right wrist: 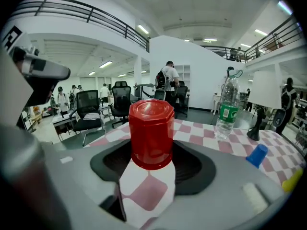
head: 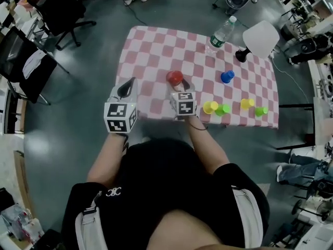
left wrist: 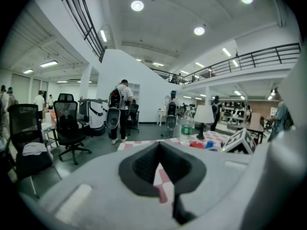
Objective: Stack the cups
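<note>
The right gripper (head: pixel 177 85) stood wide, its jaws pressed on either side of a red faceted plastic cup (right wrist: pixel 151 133), gripping it low on the wall near the rim. The cup hung just over the near middle of the pink-and-white checked table (head: pixel 151 51). From the right gripper view its rim appeared to be clear of the cloth. The left gripper (head: pixel 130 85) was at the table's near left edge, with its jaws drawn together and nothing between them.

The red cup was upside down: closed base up, open mouth toward the table, long axis close to upright. A small blue plastic cup (head: pixel 227 76) stood apart to the right, also apparently mouth down. Two yellow cups (head: pixel 210 107) and two green cups (head: pixel 223 109) sat in pairs along the near right edge. I could not tell which way those four pointed.

The step in hand looked like carrying the red cup to another cup. To do it well, the cup should stay mouth down with its axis upright during the carry. It should be centred over the target's base before descending, then lowered straight so the mouth slips over without nudging the light target aside. The jaws should part only once it is seated. A tilted approach would likely catch the rim and tip the lower cup.
</note>
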`<state>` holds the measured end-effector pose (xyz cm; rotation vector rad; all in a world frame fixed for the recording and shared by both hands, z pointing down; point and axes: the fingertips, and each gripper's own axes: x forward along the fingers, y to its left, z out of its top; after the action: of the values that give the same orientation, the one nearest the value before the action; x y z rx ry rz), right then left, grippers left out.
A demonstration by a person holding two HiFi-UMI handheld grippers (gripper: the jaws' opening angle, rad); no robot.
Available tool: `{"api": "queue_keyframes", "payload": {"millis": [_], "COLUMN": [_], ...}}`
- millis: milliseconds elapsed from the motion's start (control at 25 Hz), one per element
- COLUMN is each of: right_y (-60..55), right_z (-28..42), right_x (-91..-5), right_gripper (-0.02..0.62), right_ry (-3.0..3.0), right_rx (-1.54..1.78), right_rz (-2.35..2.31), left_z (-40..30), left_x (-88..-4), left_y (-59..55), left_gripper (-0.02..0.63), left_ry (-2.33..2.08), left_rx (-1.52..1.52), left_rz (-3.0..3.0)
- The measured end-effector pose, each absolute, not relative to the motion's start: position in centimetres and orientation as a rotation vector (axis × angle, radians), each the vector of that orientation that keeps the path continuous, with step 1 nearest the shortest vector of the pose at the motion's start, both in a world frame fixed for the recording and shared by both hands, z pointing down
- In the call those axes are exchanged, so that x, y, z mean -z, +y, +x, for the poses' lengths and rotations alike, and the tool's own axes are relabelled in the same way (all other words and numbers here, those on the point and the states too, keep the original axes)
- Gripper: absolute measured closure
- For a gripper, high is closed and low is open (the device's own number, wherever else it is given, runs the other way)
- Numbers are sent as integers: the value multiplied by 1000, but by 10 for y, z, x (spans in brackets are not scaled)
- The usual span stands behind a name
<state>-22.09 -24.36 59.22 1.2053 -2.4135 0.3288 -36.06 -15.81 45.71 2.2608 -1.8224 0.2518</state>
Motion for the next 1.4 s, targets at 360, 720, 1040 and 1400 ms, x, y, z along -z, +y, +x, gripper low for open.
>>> {"api": "queue_keyframes", "payload": {"millis": [360, 720, 1040, 1400], "right_y": [-240, -232, -220, -211], "right_z": [-141, -53, 19, 79], "right_x": [-542, -530, -528, -532], "right_gripper": [328, 328, 328, 328], "right_ry": [-2371, -2288, -2215, -2160], "right_rx": [-313, -345, -371, -402], "right_rz": [1409, 1596, 1719, 1795], "left_z": [-289, -220, -156, -102], "left_x": [-457, -454, -454, -457], "left_y": [-181, -196, -203, -203], "left_gripper": [609, 609, 609, 609], "left_ry": [-1652, -1526, -1427, -1358], "left_rx": [-261, -281, -277, -314], "left_rz": [2390, 2485, 2541, 2583]}}
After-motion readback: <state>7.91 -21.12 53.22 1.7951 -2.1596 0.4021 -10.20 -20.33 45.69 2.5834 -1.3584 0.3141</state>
